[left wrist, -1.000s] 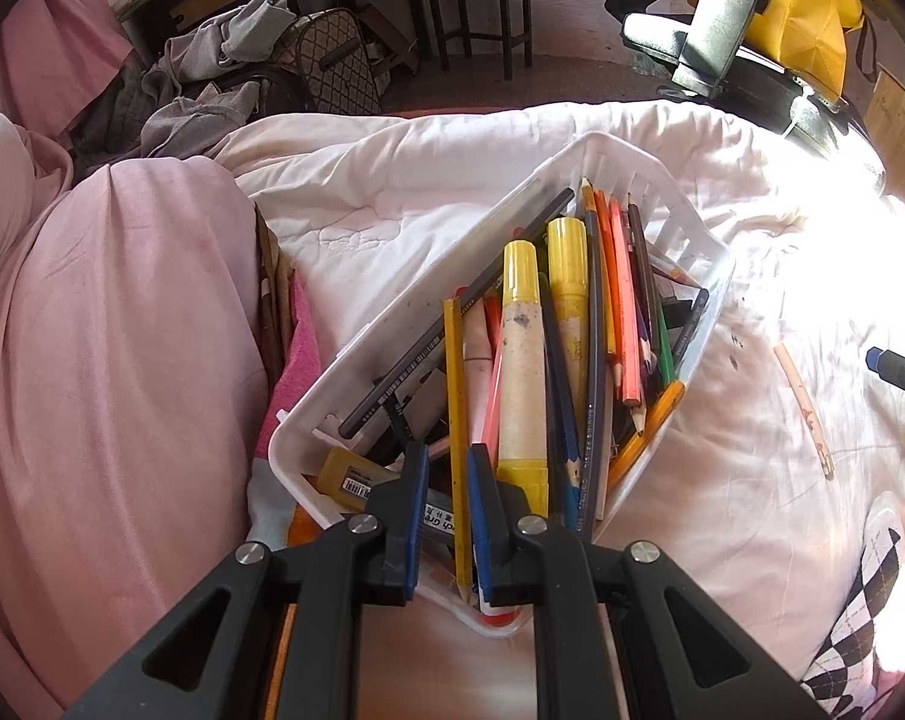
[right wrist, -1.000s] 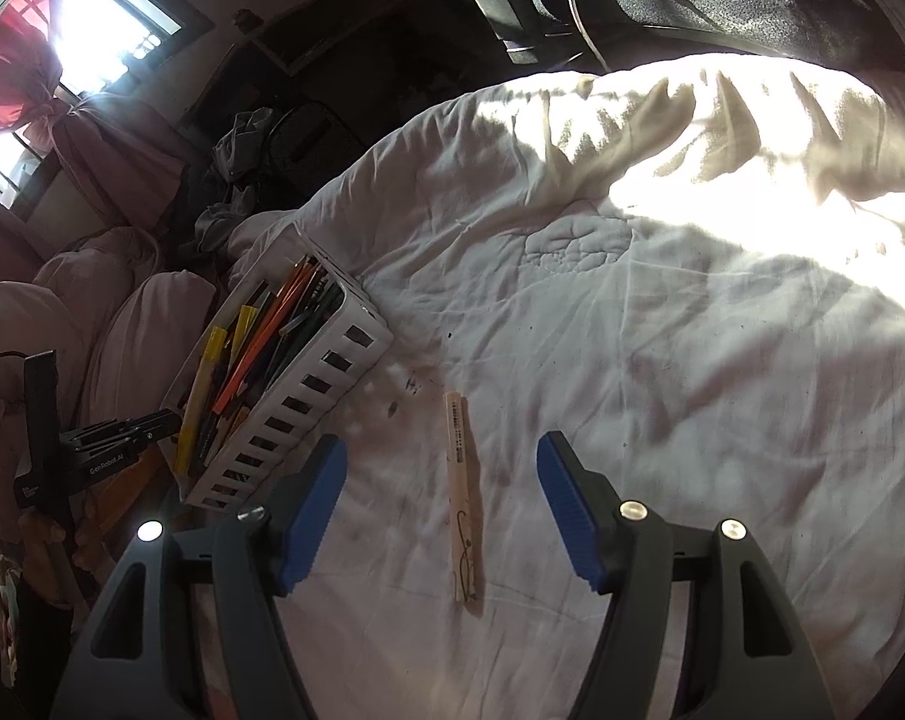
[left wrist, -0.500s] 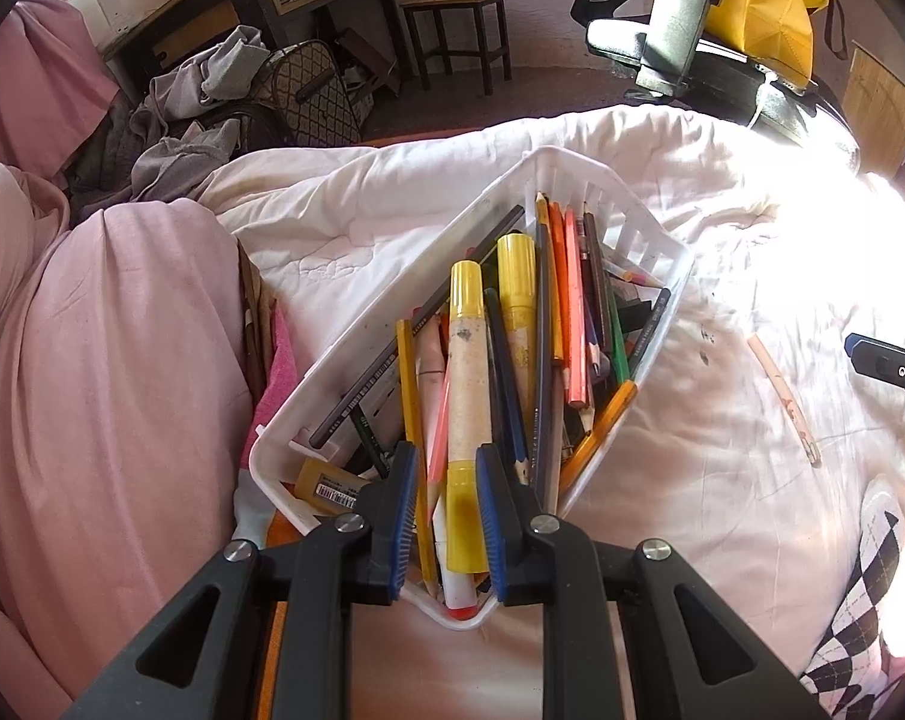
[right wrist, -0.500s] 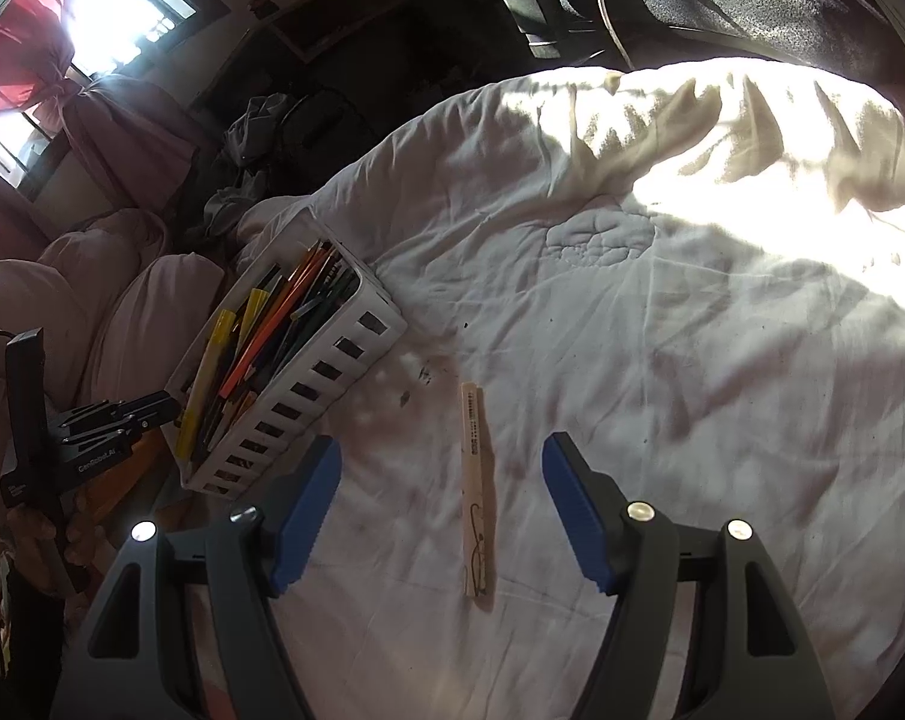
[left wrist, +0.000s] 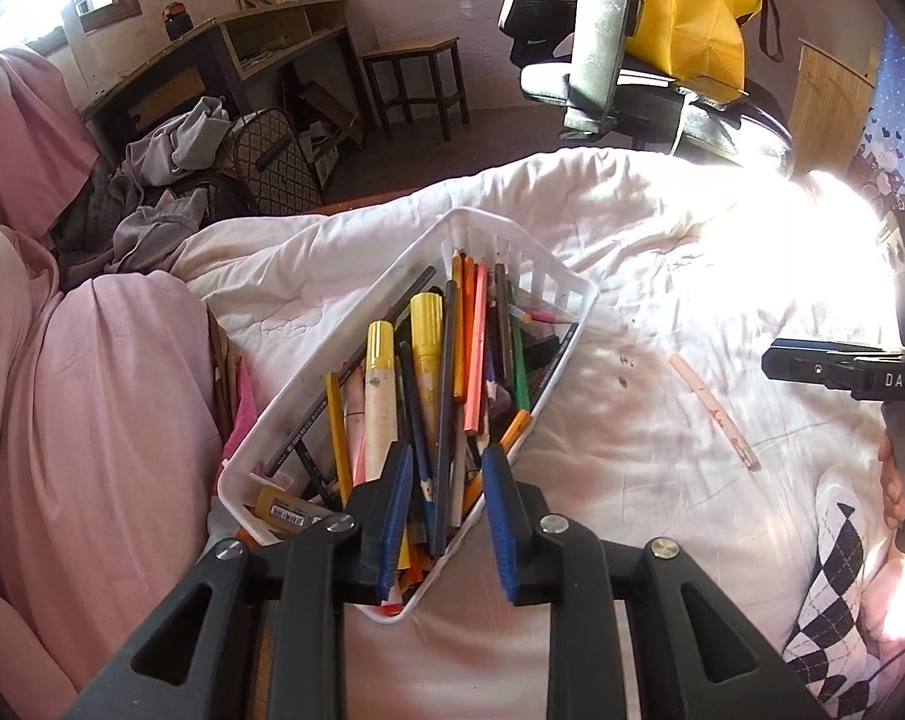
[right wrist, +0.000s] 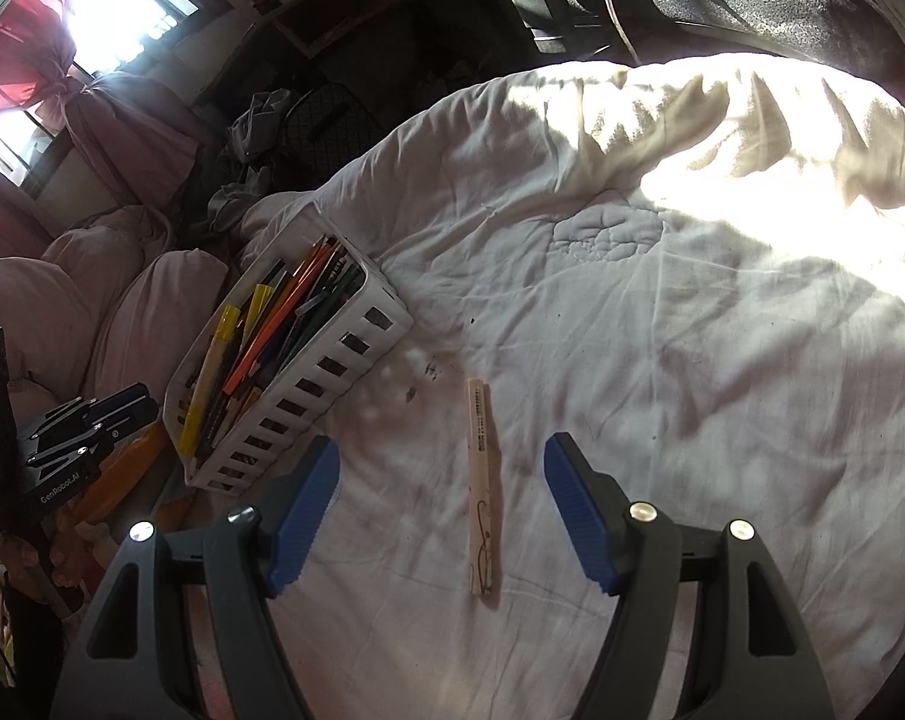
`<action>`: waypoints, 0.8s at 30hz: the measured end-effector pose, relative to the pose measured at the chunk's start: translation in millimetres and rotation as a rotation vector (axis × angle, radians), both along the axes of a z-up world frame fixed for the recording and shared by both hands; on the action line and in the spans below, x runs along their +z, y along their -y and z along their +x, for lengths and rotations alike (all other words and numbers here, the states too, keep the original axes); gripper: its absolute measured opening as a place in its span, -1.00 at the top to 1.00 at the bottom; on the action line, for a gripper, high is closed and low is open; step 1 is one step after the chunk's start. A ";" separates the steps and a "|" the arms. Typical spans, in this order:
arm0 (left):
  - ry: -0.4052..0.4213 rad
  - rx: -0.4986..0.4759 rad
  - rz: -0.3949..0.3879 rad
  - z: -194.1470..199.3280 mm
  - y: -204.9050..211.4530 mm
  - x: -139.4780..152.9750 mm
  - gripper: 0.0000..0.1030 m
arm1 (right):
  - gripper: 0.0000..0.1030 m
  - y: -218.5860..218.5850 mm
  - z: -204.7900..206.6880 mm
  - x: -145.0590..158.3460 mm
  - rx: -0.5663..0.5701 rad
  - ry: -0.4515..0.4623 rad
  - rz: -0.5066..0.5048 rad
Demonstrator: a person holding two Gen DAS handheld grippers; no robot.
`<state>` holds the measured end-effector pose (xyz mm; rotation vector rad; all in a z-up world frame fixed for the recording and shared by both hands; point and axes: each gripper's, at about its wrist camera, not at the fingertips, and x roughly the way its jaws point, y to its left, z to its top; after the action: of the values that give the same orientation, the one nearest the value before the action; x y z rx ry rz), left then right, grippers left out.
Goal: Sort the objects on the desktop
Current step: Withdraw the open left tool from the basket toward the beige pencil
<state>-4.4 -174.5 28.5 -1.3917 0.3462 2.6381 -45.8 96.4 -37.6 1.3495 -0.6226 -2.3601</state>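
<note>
A white slotted basket point(left wrist: 308, 384) full of pencils, coloured pens and two yellow-capped markers point(left wrist: 380, 384) lies on the white quilt. My left gripper point(left wrist: 446, 462) hangs over the basket's near end. Its jaws are opening, and the pads press on nothing; the pencils lie loose below them. To the basket's right a beige pen point(left wrist: 713, 405) lies alone on the quilt. In the right wrist view that beige pen point(right wrist: 481, 480) lies lengthwise between the fingers of my right gripper point(right wrist: 441, 462), which is wide open above it and apart from it. The basket point(right wrist: 308, 396) stands to its left.
Pink pillows point(left wrist: 92, 420) crowd the basket's left side. A checkered cushion point(left wrist: 836, 588) lies at the near right. An office chair point(left wrist: 632, 60) holding a yellow bag stands beyond the bed, with a desk, a stool and heaped clothes point(left wrist: 164, 180) on the floor behind.
My left gripper's jaws have spread and it has drawn up and back from the basket; the yellow pencil once between them now lies among the others. The right gripper has kept still.
</note>
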 end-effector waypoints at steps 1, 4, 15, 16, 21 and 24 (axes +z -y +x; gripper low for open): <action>-0.002 -0.008 0.021 1.2 -4.1 1.4 0.47 | -0.41 -0.5 -0.4 0.2 -0.002 0.000 -0.004; 0.012 -0.039 0.099 4.0 -21.3 2.0 0.43 | -0.50 -4.3 -2.2 0.9 -0.010 0.006 -0.029; 0.041 -0.018 0.242 20.5 -93.1 -22.8 0.41 | -0.53 -20.1 -5.2 9.4 -0.023 0.045 -0.122; 0.049 -0.002 0.264 20.8 -94.9 -26.2 0.41 | -0.53 -22.8 -6.1 11.7 -0.023 0.050 -0.116; 0.107 0.072 0.365 19.5 -97.3 -51.4 0.40 | -0.68 -35.4 -10.2 12.0 -0.003 0.126 -0.108; 0.140 0.079 0.337 18.3 -102.6 -67.3 0.40 | -0.68 -35.5 -9.8 10.4 0.026 0.151 -0.131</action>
<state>13.9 -71.9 -38.8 -1.4857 -0.1653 2.4877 -55.6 131.9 -27.2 1.4765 -0.7832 -2.1701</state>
